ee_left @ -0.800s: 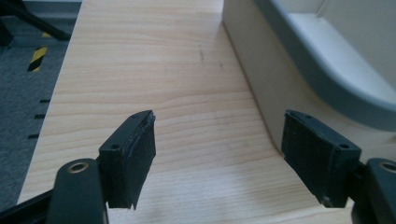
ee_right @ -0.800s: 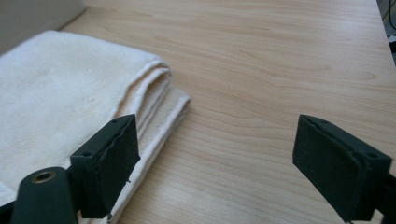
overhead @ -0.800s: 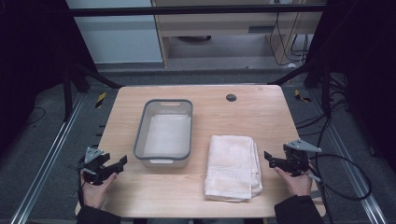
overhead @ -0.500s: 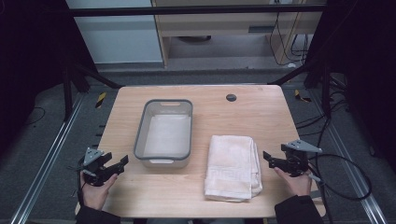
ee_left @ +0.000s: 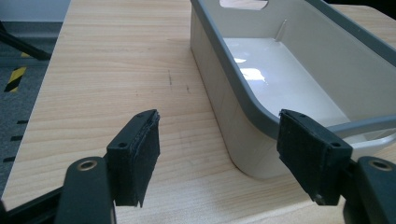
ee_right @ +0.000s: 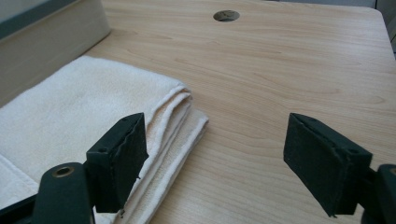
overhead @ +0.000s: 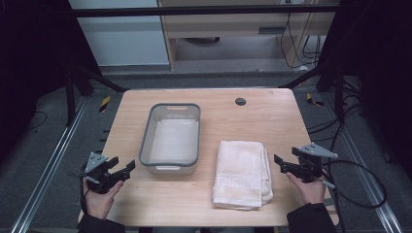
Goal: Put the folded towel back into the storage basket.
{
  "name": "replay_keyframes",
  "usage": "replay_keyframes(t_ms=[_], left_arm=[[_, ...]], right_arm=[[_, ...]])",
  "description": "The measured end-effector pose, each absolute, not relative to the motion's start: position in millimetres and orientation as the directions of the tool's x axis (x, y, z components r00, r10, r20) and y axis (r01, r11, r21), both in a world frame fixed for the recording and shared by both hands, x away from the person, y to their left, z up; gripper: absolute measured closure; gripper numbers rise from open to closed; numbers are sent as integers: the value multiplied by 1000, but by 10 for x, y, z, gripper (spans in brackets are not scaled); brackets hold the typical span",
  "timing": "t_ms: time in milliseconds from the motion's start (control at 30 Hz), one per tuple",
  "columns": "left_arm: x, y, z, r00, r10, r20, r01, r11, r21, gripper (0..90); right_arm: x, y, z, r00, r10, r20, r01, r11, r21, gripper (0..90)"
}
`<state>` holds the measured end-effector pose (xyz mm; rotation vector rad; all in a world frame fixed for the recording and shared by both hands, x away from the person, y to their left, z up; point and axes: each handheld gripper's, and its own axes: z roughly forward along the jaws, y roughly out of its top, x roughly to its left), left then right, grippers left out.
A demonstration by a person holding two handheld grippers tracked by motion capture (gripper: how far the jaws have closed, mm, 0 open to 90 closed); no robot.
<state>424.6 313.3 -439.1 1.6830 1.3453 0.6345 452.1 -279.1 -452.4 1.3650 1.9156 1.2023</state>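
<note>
On the pale wooden table (overhead: 272, 116), a folded cream terry towel (overhead: 241, 174) lies flat just right of a grey-rimmed white plastic tub (overhead: 171, 137), close beside it but apart. The right gripper (overhead: 281, 163) hovers near the towel's right edge with its jaws wide apart and nothing between them; in the right gripper view the stacked folds (ee_right: 180, 116) sit just ahead of the left-hand jaw. The left gripper (overhead: 125, 168) hangs by the table's near left edge, jaws likewise spread and empty, aimed at the tub's near corner (ee_left: 252, 154).

The step in hand looks like the approach to the towel. To do it well, I would bring the right gripper low and level, slide one jaw under the whole stack of layers rather than the top fold alone, and close only once all the layers sit between the pads, so the towel lifts folded instead of fanning open. The left gripper could steady the tub's rim.

Both hands sit low at the near corners, wrists roughly level, each gripper pointing inward across the table.
</note>
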Motion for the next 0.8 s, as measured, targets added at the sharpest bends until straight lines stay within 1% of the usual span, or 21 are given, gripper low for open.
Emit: replay_keyframes(t_ms=[133, 400, 667, 800], left_arm=[[4251, 3134, -4352, 285, 950, -127, 501, -35, 865, 293], [4266, 3094, -4273, 300, 944, -139, 488, -27, 872, 305], [4297, 3007, -4166, 317, 940, -130, 467, -35, 884, 318], [4305, 2956, -4124, 326, 937, -128, 454, -36, 890, 325]], right_arm=[[4517, -2787, -4467, -378, 921, 97, 484, 108, 868, 215], [4551, -2768, -4337, -386, 920, 72, 464, 126, 877, 248], [4600, -2730, -4241, -400, 914, 72, 460, 132, 878, 276], [4623, -2713, -4184, -400, 913, 83, 460, 121, 880, 277]])
